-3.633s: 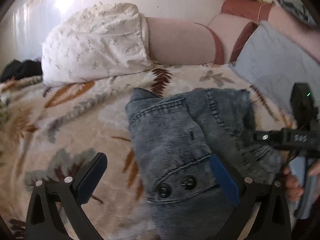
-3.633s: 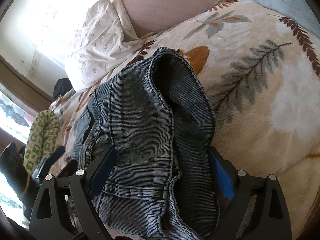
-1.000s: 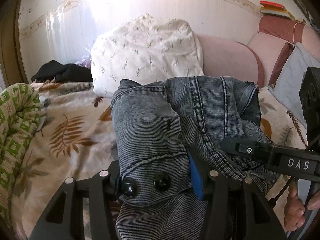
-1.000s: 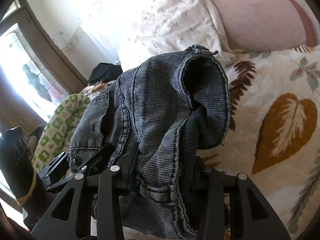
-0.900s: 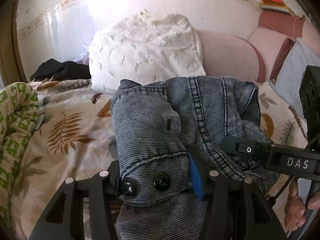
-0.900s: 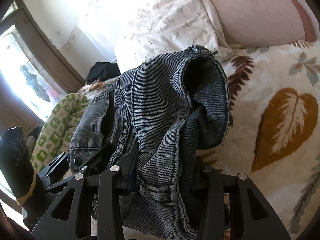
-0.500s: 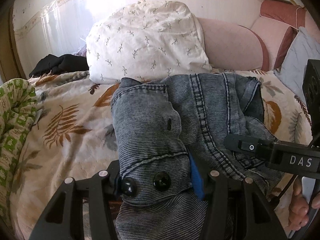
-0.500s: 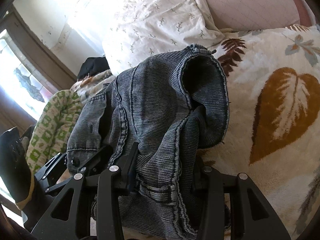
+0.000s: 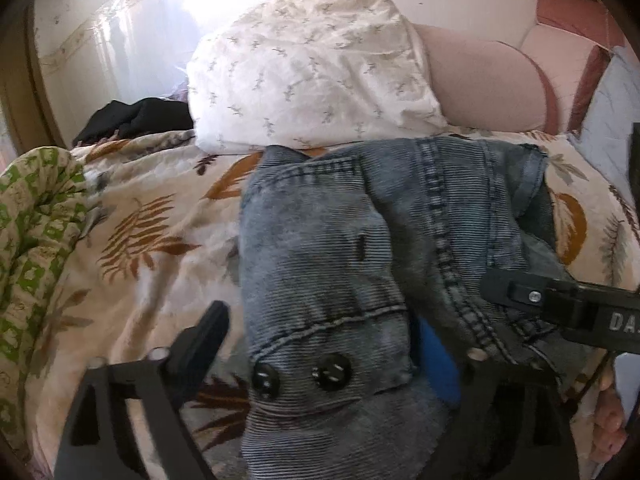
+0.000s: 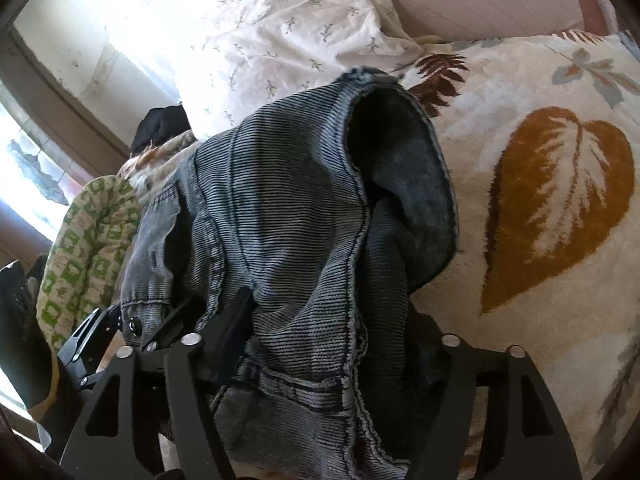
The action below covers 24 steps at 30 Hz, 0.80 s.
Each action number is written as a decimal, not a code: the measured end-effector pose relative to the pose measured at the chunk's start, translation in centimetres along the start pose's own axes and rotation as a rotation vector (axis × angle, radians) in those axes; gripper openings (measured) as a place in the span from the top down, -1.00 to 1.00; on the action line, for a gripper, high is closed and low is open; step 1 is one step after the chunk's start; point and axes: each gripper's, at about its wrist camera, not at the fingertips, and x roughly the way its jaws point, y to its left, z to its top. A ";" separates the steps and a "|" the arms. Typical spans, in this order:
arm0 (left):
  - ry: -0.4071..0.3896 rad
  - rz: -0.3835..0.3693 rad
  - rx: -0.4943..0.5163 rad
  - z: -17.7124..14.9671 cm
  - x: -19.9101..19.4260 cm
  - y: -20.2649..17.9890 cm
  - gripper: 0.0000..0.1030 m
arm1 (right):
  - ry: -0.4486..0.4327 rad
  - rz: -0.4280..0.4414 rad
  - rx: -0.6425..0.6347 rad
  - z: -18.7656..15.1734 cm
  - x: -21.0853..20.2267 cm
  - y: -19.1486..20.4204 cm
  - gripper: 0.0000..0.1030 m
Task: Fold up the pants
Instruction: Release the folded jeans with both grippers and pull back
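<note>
The grey-blue denim pants (image 9: pixel 360 248) lie bunched on the leaf-print bedspread (image 9: pixel 152 240), waistband with two black buttons (image 9: pixel 300 376) nearest me. My left gripper (image 9: pixel 324 356) is open, its left finger (image 9: pixel 208 332) off the cloth and its blue-padded right finger (image 9: pixel 436 364) beside the waistband. My right gripper (image 10: pixel 320 344) is shut on a fold of the pants (image 10: pixel 288 220) with a hem showing; it also shows at the right of the left wrist view (image 9: pixel 560 308).
A white patterned pillow (image 9: pixel 312 68) and a pink cushion (image 9: pixel 488 84) lie behind the pants. A green patterned blanket (image 9: pixel 36 232) is bunched at the left. A dark garment (image 9: pixel 136 120) lies at the back left. A pale blue pillow (image 9: pixel 612 120) is at the right.
My left gripper has opened and let go of the waistband. Both grippers have lowered the pants toward the bedspread. The right gripper stays shut on the fold.
</note>
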 end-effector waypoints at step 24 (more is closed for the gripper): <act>-0.198 0.103 -0.073 -3.8 -15.1 1.7 -1.00 | -0.308 -0.128 -0.151 -2.6 -13.2 4.7 -0.60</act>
